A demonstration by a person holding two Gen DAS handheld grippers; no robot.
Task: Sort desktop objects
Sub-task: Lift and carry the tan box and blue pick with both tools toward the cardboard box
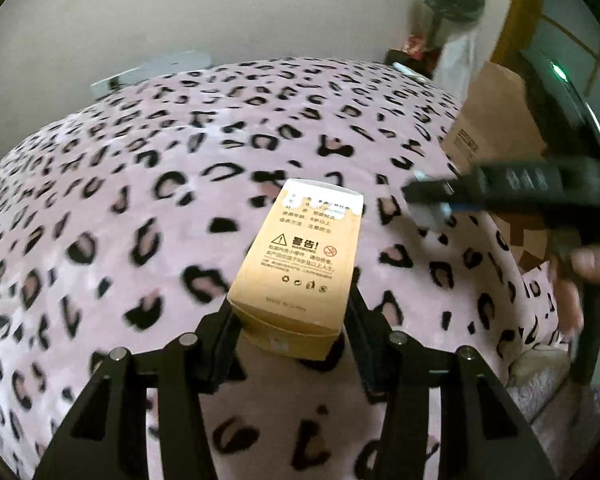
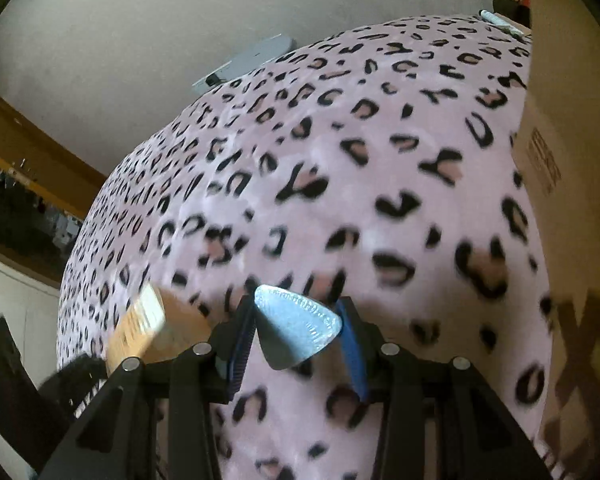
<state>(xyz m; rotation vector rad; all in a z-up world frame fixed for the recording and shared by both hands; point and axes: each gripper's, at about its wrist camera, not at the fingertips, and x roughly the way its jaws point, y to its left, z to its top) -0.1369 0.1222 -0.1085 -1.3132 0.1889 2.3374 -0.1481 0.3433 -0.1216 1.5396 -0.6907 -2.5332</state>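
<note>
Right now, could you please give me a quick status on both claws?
Left claw shut on yellow cardboard box. Right claw shut on pale blue triangular packet. Brown carton beside leopard-print blanket.

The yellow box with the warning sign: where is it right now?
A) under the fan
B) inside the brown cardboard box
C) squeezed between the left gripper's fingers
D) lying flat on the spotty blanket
C: the yellow box sits pinched between the two black fingers of the left gripper, lifted above the blanket.
</note>
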